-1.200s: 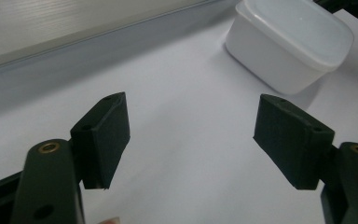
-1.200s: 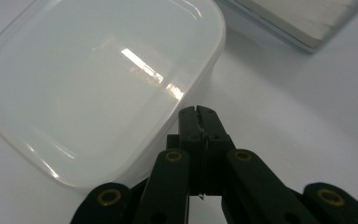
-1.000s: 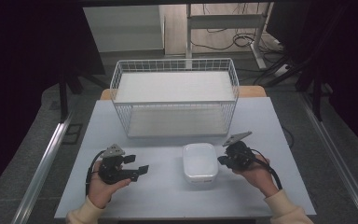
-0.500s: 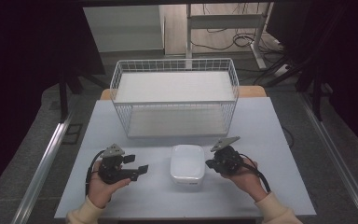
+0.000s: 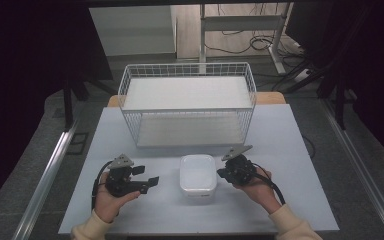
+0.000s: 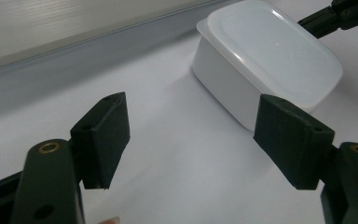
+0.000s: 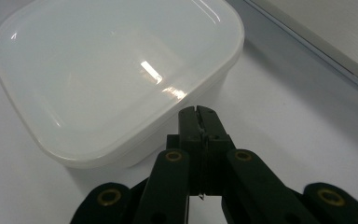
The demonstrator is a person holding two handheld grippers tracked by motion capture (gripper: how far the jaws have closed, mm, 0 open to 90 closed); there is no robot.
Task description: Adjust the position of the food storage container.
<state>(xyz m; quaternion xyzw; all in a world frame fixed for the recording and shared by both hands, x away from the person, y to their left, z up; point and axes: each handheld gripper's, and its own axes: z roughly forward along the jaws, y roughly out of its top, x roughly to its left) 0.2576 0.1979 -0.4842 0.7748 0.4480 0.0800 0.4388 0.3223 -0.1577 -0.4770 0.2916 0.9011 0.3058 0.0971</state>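
While the left gripper (image 5: 147, 176) waits at the near left with its jaws wide open and nothing in them, the white box (image 5: 198, 174) sits in the middle of the table (image 5: 290, 200), just in front of the wire basket (image 5: 187, 107). It looks light, stiff and smooth, so it may slip; holding both side walls seems best. The right gripper (image 5: 221, 173) is closed tight, with its tip touching the box's right side and that hand low on the table.
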